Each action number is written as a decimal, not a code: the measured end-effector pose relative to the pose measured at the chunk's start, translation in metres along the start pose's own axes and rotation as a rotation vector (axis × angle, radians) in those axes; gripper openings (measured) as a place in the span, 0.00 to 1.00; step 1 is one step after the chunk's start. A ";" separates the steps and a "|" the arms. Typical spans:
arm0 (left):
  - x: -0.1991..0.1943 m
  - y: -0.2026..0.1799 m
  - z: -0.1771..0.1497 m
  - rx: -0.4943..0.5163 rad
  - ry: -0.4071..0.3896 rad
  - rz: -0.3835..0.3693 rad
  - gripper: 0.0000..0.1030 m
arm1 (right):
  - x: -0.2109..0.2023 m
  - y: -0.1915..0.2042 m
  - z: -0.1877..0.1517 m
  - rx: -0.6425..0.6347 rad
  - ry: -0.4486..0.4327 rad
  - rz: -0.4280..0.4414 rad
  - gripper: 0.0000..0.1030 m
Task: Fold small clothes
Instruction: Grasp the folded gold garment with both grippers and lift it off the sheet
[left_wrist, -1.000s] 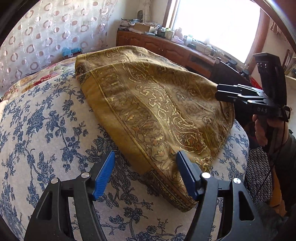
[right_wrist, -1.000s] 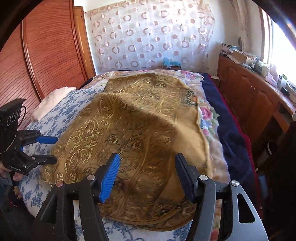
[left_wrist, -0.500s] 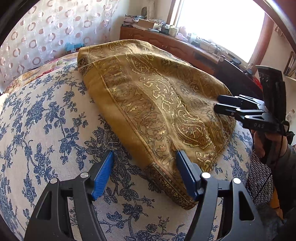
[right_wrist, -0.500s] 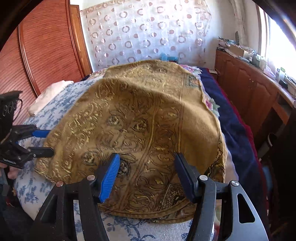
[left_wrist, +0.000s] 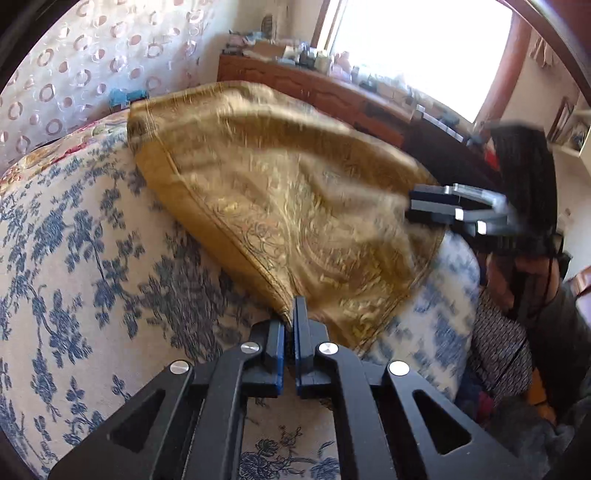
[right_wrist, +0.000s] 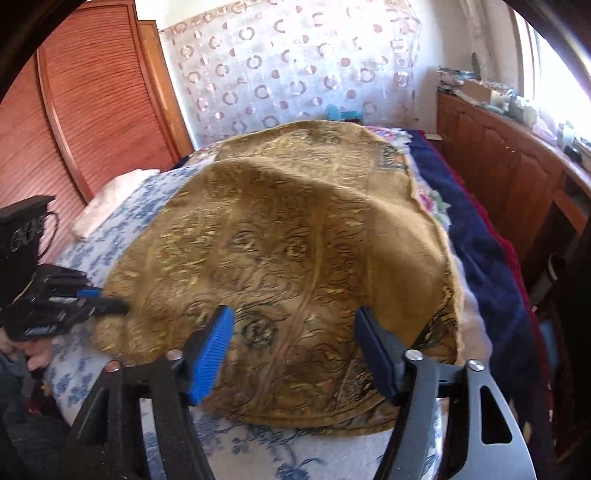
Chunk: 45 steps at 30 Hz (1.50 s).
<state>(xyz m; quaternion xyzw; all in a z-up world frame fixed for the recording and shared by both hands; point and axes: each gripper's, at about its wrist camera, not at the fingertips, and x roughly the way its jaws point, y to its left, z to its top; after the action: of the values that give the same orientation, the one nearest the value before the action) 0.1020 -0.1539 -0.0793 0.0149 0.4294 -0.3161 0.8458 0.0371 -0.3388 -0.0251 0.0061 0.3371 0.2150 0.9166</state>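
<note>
At the bottom centre of the left wrist view, the left gripper (left_wrist: 290, 325) has its blue pads pressed together on the near corner of the gold cloth (left_wrist: 288, 206); half a second ago those same fingers stood wide apart on either side of that corner. So the grasp has just been made, and by my reading the fold can now begin from this side.

At the bottom of the right wrist view, the right gripper (right_wrist: 295, 347) has its fingers spread wide, with the cloth's near edge lying between and beneath them, unpinched. It seems poised over its own corner and has not yet taken hold.

Beyond both tools the cloth lies across the middle of each frame on the blue-flowered bedspread (left_wrist: 74, 258), humped in the centre, not flat, reaching toward the far end of the bed.

The left view shows the pinch itself from close up, and the right tool from the side at the right edge of the frame, blurred. The right view alone shows the open gap of the right fingers, the cloth's far right border beside a dark blue blanket (right_wrist: 487, 251), and the wooden wardrobe (right_wrist: 92, 92) in the upper left.
</note>
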 end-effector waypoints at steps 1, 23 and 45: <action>-0.006 -0.002 0.005 0.002 -0.022 -0.003 0.03 | -0.004 0.003 0.000 -0.011 -0.004 0.006 0.73; -0.059 -0.001 0.118 -0.043 -0.278 -0.032 0.03 | 0.004 -0.005 0.021 -0.237 -0.019 -0.211 0.32; 0.001 0.138 0.156 -0.196 -0.248 0.231 0.46 | 0.132 -0.057 0.246 -0.078 -0.071 -0.155 0.64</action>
<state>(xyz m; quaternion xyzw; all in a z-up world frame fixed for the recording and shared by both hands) 0.2901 -0.0900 -0.0152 -0.0576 0.3460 -0.1728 0.9204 0.3017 -0.3047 0.0743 -0.0482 0.2951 0.1560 0.9414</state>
